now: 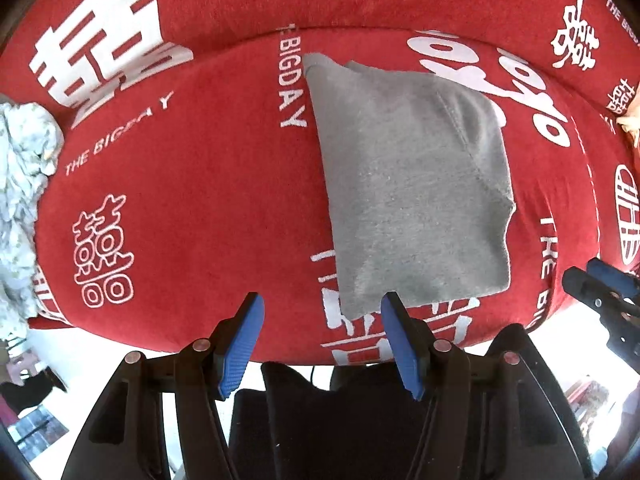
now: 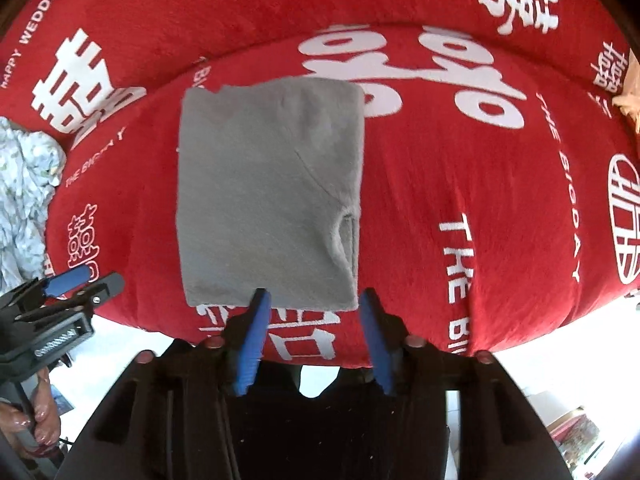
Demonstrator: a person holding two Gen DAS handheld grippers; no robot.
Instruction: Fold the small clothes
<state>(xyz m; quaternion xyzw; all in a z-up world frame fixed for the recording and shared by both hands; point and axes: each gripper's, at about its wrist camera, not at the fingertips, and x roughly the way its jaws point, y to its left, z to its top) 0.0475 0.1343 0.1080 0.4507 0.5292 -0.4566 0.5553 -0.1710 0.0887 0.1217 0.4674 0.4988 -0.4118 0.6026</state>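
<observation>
the grey garment (image 2: 268, 192) lies folded into a near-square block on the red cushion (image 2: 460, 184), flat, its near edge close to the cushion's front rim and its far edge just short of the seam where the back cushion rises. it looks like soft, slightly fuzzy knit with a stitched seam running diagonally across the top layer; one corner at the far left is a little ragged, and a small fold or opening shows at its right edge, though i cannot tell which. the cushion cover is plush red fabric printed with white characters and lettering, and wide bare red lies to both sides of the garment. a crumpled pale floral cloth (image 1: 20, 184) sits at the cushion's left end, well apart from the grey piece. the left tool (image 1: 322, 304) hangs above the near edge with its blue ribbed pads spread about halfway and nothing between them. the right tool (image 2: 316, 300) is likewise parted and empty, over the garment's near edge without touching it.
</observation>
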